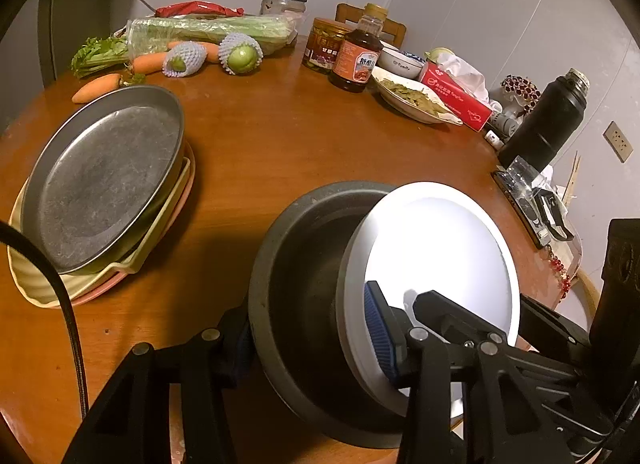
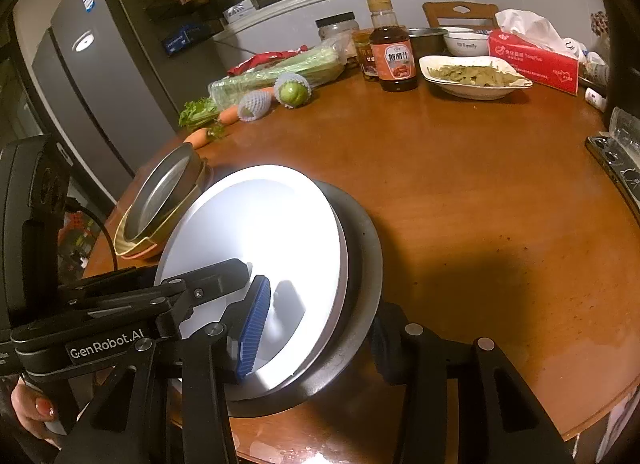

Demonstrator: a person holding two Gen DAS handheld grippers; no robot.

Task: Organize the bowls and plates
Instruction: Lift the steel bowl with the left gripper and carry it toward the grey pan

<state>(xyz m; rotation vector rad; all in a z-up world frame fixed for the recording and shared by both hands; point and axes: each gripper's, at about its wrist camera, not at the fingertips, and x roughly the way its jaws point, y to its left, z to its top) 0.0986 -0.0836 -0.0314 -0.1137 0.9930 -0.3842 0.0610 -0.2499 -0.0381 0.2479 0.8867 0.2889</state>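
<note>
A white plate (image 1: 440, 256) leans tilted inside a dark grey bowl (image 1: 296, 264) near the table's front edge. My left gripper (image 1: 312, 336) is shut on the near rims of the bowl and plate: one finger outside the bowl, the blue pad (image 1: 378, 332) on the plate's face. In the right wrist view my right gripper (image 2: 316, 328) is shut on the same white plate (image 2: 260, 224) and dark bowl (image 2: 360, 264), blue pad (image 2: 254, 330) on the plate's face. A metal plate (image 1: 108, 176) lies on stacked yellow and pink dishes (image 1: 168, 216) at the left.
On the round wooden table (image 1: 300, 136) at the back are carrots, celery, netted fruit (image 1: 240, 54), a sauce bottle (image 1: 358, 56), a jar, a dish of greens (image 1: 412, 98), a white bowl, a red tissue box (image 1: 456, 98) and a black flask (image 1: 548, 120). A fridge (image 2: 100, 64) stands left.
</note>
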